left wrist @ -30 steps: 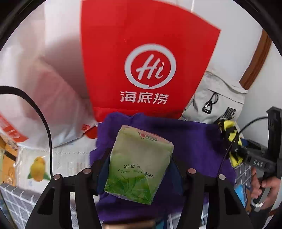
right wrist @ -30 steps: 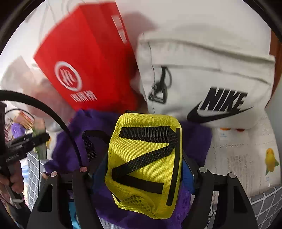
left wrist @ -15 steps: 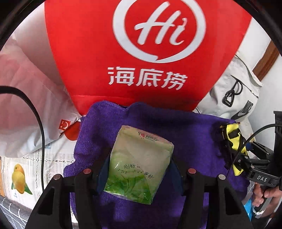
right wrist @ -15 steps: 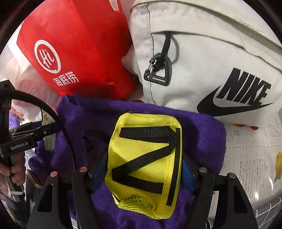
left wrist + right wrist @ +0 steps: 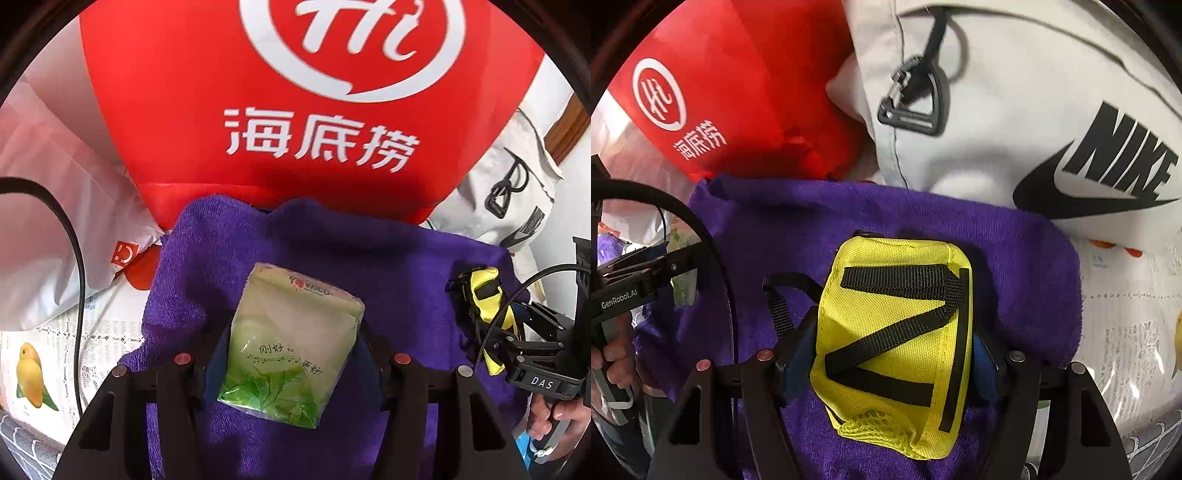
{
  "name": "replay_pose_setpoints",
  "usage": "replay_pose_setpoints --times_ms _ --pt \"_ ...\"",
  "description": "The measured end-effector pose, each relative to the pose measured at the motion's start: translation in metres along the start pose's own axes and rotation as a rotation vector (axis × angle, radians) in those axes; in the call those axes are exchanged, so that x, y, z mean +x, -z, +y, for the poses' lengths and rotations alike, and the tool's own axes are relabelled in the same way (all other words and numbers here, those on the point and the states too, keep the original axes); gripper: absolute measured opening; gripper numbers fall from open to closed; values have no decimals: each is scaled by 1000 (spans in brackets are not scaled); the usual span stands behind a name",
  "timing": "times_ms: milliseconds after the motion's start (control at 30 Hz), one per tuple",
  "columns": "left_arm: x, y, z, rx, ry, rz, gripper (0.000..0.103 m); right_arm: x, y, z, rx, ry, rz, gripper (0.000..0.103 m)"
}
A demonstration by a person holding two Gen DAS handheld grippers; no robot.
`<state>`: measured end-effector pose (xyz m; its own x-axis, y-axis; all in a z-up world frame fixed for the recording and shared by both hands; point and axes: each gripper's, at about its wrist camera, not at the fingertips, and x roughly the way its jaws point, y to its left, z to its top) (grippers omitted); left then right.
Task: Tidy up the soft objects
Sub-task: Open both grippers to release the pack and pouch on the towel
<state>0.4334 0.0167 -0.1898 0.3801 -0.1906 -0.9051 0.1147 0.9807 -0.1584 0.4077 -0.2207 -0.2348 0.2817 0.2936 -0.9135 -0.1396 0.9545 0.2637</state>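
Mango print (image 5: 29, 373) shows fully beside left tongs (image 5: 291, 354) only.

Both grippers, left gripper (image 5: 291, 354) and right gripper (image 5: 894, 354), are black with blue pads, copper-coloured screws and looping black cables; bare-skinned hands

I push both grippers forward and down toward purple towel (image 5: 388, 266). Red bag (image 5: 295, 92) now much bigger in left view, logo cut off at top. White backpack (image 5: 1034, 110) now fills top of right view. My right gripper (image 5: 495, 332) with yellow pouch (image 5: 484, 295) sits closer in left view, over towel edge. Towel fills more of both views.
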Motion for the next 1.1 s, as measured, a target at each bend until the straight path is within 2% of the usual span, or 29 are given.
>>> replay_pose_setpoints --times_ms 267,333,467,500,633,733,833,933,1000,1067,1100 --pt "13 -2 -2 -15 -16 25 59 2 0 4 -20 4 9 78" --pt "14 -3 -3 -16 -25 32 70 4 1 6 -20 -7 12 80" --pt "16 -5 -9 -10 -41 41 74 9 0 7 -2 -16 21 84" --pt "14 -6 -11 -7 -51 35 78 10 -1 9 -8 -9 28 84" --pt "2 -8 -21 -3 -95 32 78 9 -5 4 -7 -5 43 86" --pt "-10 -10 -26 7 -113 4 78 3 -5 -2 50 -54 14 86" --pt "-24 -11 -29 18 -88 -54 78 -11 -2 -13 116 -105 -37 86" --pt "-41 -11 -31 25 -46 -111 78 -32 3 -18 149 -67 -117 86" --pt "-55 -9 -24 24 -53 -130 78 -44 6 -17 146 -67 -150 86" --pt "-63 -5 -24 23 -56 -131 78 -56 9 -7 90 -45 -158 86" --pt "-65 -6 -25 21 -56 -123 78 -65 10 2 38 -2 -171 86"
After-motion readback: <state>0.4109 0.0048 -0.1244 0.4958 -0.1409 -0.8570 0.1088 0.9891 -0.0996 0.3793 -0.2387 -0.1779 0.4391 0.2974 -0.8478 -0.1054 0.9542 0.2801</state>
